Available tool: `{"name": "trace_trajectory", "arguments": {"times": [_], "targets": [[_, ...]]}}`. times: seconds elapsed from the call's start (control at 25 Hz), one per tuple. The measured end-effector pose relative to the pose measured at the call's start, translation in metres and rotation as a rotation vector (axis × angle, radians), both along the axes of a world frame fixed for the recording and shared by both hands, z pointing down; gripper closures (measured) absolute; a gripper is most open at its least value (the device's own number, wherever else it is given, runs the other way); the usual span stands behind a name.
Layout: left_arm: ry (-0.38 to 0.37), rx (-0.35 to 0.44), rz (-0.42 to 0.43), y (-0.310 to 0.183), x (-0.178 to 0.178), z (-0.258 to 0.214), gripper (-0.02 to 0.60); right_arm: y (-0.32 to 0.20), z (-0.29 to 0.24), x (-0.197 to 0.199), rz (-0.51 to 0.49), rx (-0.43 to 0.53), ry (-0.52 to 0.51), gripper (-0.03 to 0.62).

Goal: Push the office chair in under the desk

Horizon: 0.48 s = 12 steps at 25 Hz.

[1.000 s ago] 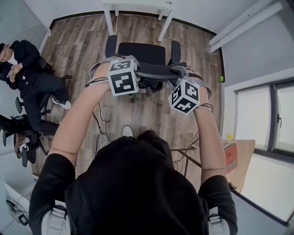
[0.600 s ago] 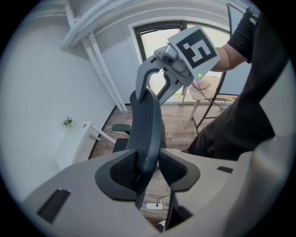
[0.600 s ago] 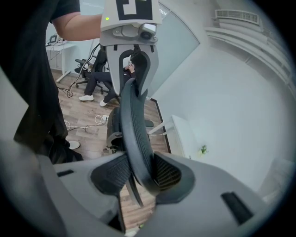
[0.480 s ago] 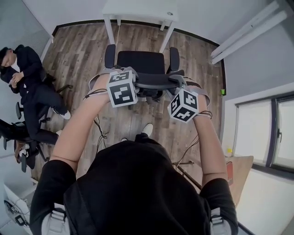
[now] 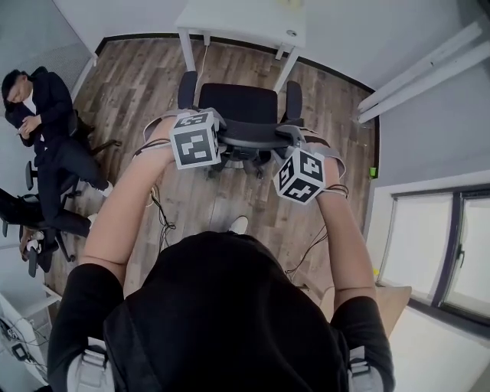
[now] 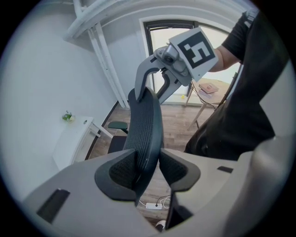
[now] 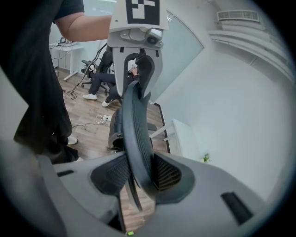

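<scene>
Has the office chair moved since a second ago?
Yes. The office chair has rolled toward the white desk; in the head view the floor gap between its seat and the desk's legs has shrunk.

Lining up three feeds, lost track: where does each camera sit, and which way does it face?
Head view: on the person's head, steeply down at office chair and desk; shows shirt, forearms, left gripper, right gripper.
Left gripper view: on the left gripper, along the backrest towards the right gripper; shows torso, right arm.
Right gripper view: on the right gripper, along the backrest towards the left one; shows left arm.
Shared: both gripper views show jaws clamped on the backrest.
</scene>
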<state>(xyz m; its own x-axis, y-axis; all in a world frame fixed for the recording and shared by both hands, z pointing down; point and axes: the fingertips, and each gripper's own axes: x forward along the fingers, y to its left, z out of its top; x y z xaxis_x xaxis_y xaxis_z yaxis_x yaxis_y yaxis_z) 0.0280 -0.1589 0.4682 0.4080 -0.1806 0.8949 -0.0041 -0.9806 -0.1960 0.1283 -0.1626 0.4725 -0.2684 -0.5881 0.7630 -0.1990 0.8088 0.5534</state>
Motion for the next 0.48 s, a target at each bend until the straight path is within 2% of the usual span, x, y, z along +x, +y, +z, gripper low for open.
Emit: {"name": "trace_trajectory", "arguments": {"times": [0.48], "targets": [[0.013, -0.084, -0.064, -0.055, 0.033, -0.002, 0.419, -0.062, 0.000, 0.031, -0.044, 0.051, -0.007, 0.444]]}}
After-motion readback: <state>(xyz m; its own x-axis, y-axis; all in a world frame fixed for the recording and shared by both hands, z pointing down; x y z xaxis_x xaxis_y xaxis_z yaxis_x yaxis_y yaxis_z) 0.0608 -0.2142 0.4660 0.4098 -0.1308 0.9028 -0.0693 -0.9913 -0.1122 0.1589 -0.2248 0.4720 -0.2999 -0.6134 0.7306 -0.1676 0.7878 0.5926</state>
